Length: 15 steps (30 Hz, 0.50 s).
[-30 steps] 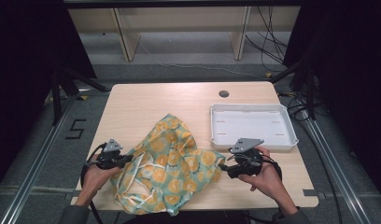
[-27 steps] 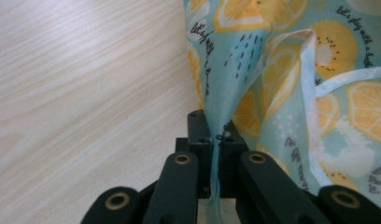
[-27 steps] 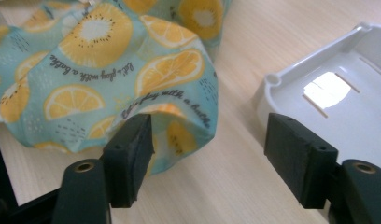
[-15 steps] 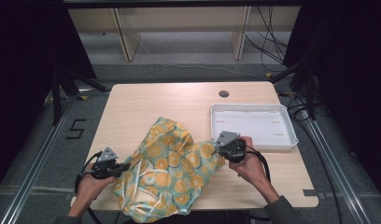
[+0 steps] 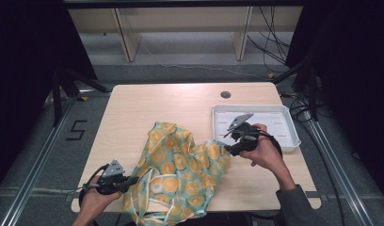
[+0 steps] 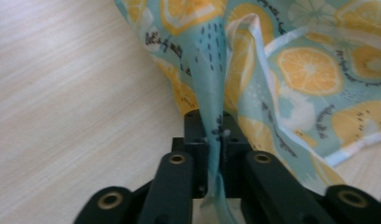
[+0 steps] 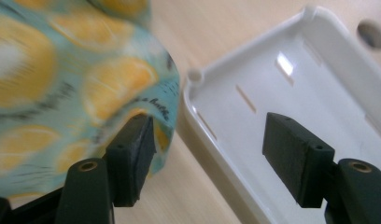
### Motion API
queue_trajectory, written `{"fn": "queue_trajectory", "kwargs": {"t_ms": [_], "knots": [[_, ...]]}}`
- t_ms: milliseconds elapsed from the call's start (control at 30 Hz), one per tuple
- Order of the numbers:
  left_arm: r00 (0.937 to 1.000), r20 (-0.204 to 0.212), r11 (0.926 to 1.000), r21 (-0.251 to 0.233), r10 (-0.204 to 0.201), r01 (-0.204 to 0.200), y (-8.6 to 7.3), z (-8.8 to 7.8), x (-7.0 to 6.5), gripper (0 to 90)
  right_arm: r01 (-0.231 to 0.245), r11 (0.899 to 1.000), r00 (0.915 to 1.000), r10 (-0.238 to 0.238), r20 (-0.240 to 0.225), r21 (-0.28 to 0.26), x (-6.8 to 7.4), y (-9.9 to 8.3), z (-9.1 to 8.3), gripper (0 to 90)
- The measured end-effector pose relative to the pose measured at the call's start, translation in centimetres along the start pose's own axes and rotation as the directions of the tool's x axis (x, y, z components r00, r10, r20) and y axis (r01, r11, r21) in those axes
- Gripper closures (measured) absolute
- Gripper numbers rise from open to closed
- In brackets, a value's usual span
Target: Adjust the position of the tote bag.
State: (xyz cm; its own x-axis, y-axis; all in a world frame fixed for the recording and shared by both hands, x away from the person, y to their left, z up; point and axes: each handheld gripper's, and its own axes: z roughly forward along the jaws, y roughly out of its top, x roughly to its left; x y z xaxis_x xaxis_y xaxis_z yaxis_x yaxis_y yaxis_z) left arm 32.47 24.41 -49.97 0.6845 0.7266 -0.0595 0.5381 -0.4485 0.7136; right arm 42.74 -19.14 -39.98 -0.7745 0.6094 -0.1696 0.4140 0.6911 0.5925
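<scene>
A light-blue cloth printed with orange slices lies crumpled on the near half of the wooden table. My left gripper is at the cloth's near-left edge. In the left gripper view a taut fold of the cloth runs up from between the jaws of the left gripper; they have just been opening slightly but still pinch it. My right gripper hovers at the cloth's right edge, just opened. In the right gripper view its jaws stand wide apart with nothing between them. The cloth bulges beside the left jaw.
A shallow white tray stands on the table's right side, right behind my right gripper; its inside holds nothing. A round cable hole is near the far edge. Part of the cloth hangs over the table's near edge.
The left gripper has drawn the cloth's corner toward the near-left edge. The right gripper pinched the cloth's right edge, then let go, rose and moved toward the tray.
</scene>
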Motion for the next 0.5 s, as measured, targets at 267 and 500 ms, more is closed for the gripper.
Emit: {"fn": "queue_trajectory", "kwargs": {"t_ms": [267,500], "knots": [[0.9928,-0.049,0.9913,-0.080,-0.109,0.105,0.3,-1.0,0.4,49.0,-0.066,0.981,0.9868,0.037,-0.158,-0.183,3.7,3.9,0.9,32.5],[0.9927,-0.063,0.9910,-0.093,-0.102,0.096,0.4,-1.8,0.6,42.1,-0.038,0.988,0.9863,0.014,-0.164,-0.149,5.4,6.7,5.7,23.0]]}}
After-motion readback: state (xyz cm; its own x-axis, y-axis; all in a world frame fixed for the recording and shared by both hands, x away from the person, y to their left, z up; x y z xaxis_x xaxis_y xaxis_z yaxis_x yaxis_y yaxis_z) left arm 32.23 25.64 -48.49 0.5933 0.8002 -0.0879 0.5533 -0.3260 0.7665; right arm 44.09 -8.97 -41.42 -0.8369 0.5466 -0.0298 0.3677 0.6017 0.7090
